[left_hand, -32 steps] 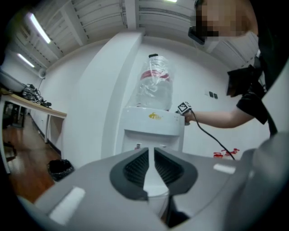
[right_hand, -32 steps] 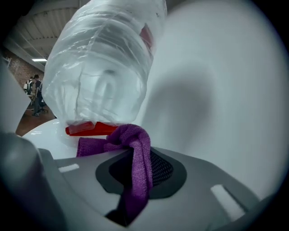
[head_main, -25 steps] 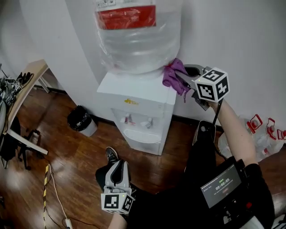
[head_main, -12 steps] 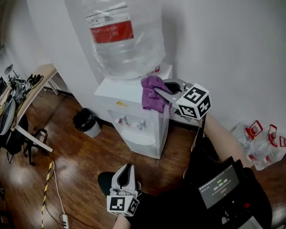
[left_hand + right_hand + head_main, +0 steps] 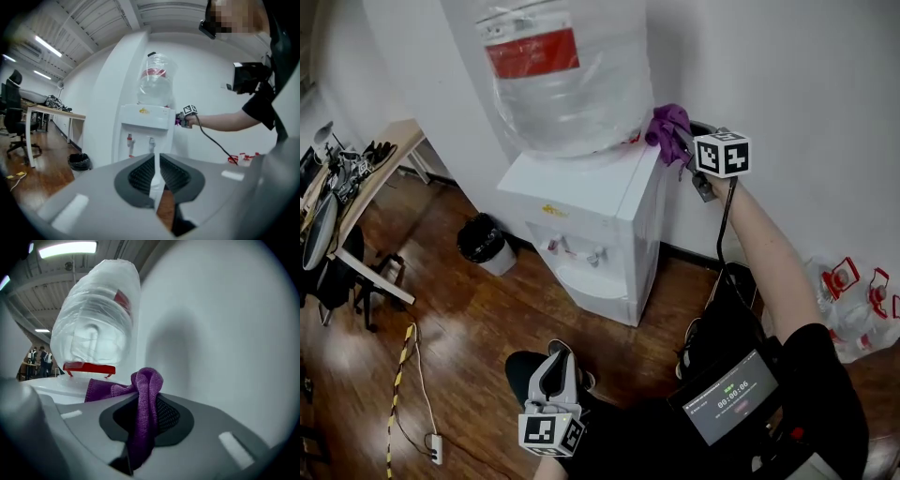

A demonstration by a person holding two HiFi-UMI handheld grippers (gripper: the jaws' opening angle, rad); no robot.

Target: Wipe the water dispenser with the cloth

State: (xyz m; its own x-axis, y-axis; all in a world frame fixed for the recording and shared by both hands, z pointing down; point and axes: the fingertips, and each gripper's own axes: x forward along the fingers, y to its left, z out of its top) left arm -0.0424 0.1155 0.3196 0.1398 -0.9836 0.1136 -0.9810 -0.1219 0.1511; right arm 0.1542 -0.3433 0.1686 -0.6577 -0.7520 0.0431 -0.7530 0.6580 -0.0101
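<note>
The white water dispenser (image 5: 591, 211) stands against the wall with a large clear bottle (image 5: 567, 75) on top. My right gripper (image 5: 680, 141) is at the top's back right corner, beside the bottle, shut on the purple cloth (image 5: 668, 120). In the right gripper view the cloth (image 5: 145, 399) hangs pinched between the jaws, one end lying toward the dispenser's top (image 5: 61, 387) under the bottle (image 5: 96, 324). My left gripper (image 5: 555, 366) hangs low in front of the person, shut and holding nothing. It faces the dispenser (image 5: 145, 124) from a distance.
A black waste bin (image 5: 481, 242) sits left of the dispenser on the wooden floor. A cluttered table (image 5: 370, 164) stands at the far left, with cables (image 5: 408, 375) on the floor. Red-and-white items (image 5: 853, 281) lie by the wall at right.
My right gripper has carried the cloth from the dispenser top's front right edge back to the rear right corner beside the bottle. The left gripper has stayed low.
</note>
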